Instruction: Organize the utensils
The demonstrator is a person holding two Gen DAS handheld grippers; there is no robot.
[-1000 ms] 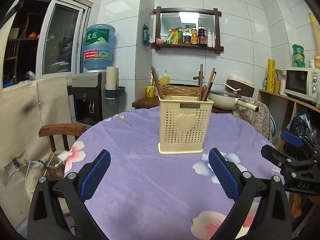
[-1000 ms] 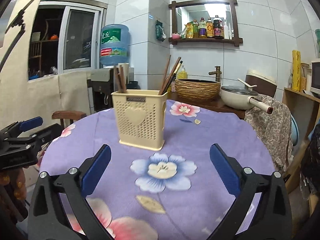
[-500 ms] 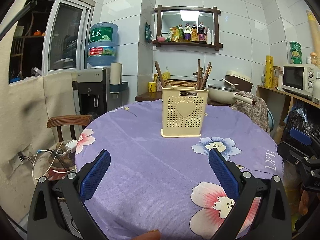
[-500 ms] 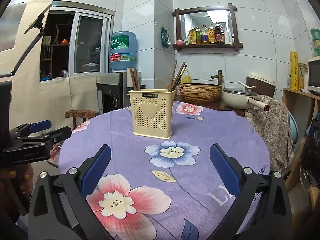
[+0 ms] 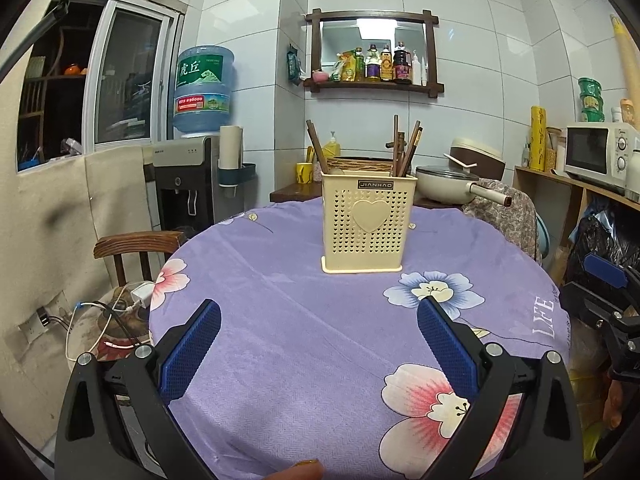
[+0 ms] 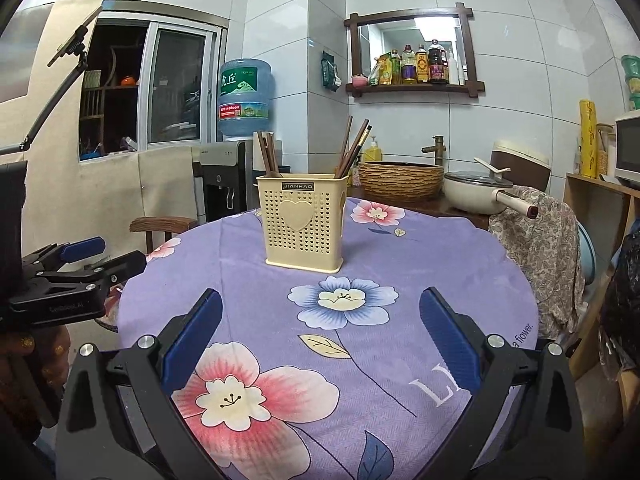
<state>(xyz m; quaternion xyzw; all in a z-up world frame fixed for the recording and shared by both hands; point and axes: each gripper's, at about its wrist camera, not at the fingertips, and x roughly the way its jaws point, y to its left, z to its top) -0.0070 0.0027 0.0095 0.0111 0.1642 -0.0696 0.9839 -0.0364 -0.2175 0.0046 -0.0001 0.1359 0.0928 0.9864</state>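
I hold my left fingers (image 5: 318, 326) and right fingers (image 6: 320, 318) spread apart, empty, above the table (image 5: 280, 320), facing the utensil holder (image 5: 366, 226).

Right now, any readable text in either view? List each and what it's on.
"JIANHAO": plate on the holder.
"虎丘": label on the water jug; the red band below is too small to read.
"LIFE": printed on the tablecloth.
"a flower.": tablecloth edge, right view.
Shelf bottles: labels too small to read.
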